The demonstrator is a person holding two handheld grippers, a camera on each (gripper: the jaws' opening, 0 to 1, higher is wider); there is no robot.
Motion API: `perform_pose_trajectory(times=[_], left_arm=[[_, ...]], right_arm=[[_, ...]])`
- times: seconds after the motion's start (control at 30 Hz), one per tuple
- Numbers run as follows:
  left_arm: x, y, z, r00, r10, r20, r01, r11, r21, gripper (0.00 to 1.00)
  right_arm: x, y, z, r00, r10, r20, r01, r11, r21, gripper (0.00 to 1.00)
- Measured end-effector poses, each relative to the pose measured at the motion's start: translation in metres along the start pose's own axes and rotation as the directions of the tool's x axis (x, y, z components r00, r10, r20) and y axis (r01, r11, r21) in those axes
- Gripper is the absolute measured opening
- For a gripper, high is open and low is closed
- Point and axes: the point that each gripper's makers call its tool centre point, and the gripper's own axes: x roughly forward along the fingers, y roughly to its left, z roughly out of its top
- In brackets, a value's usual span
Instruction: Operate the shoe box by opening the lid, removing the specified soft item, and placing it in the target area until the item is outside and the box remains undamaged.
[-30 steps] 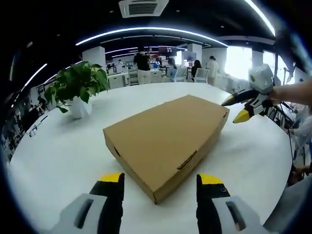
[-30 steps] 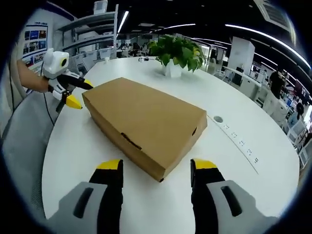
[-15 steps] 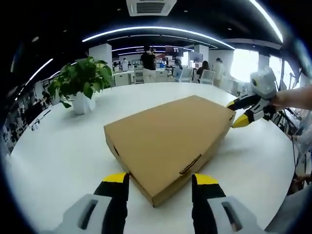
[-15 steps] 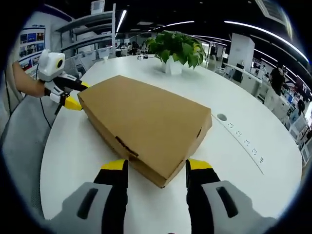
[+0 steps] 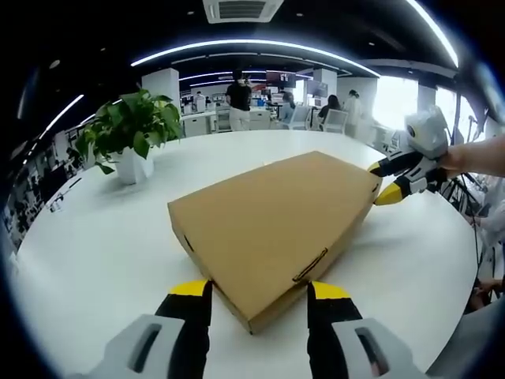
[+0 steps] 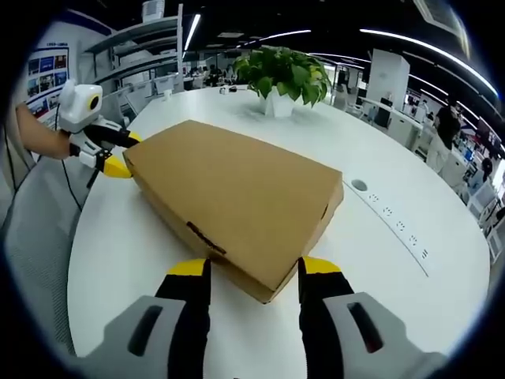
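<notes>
Shoe box (image 5: 272,221) is lying flat on the white round table (image 5: 95,253), lid shut, with my two grippers at opposite corners of it.

I am holding my left gripper (image 5: 258,290) with its jaws spread apart, one on each side of a box corner, and I cannot tell if they are touching the cardboard. I am holding my right gripper (image 6: 256,268) the same way at the opposite corner of the box, jaws spread and gripping nothing. In the left gripper view, my right gripper is sitting at the far corner of the box, and in the right gripper view my left gripper is sitting at the far corner too. A potted plant (image 5: 130,134) is standing on the table well apart from the box. A row of sockets (image 6: 394,225) is lying in the table near the box.
</notes>
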Motion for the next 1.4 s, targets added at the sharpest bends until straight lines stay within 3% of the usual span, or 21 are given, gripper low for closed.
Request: perform_pose_trajectory(times=[0.63,1.4], left_arm=[[-0.005,0.008,-0.005,0.999,-0.031,-0.026,0.032,0.999,0.021,0.47],[-0.017,0.026,-0.015,0.993,-0.092,-0.07,0.095,0.994,0.048,0.45]], right_arm=[[-0.003,0.015,-0.002,1.0,-0.017,0.003,0.017,0.999,0.05,0.39],[-0.004,0.05,-0.001,0.997,-0.081,-0.014,0.082,0.99,0.115,0.39]])
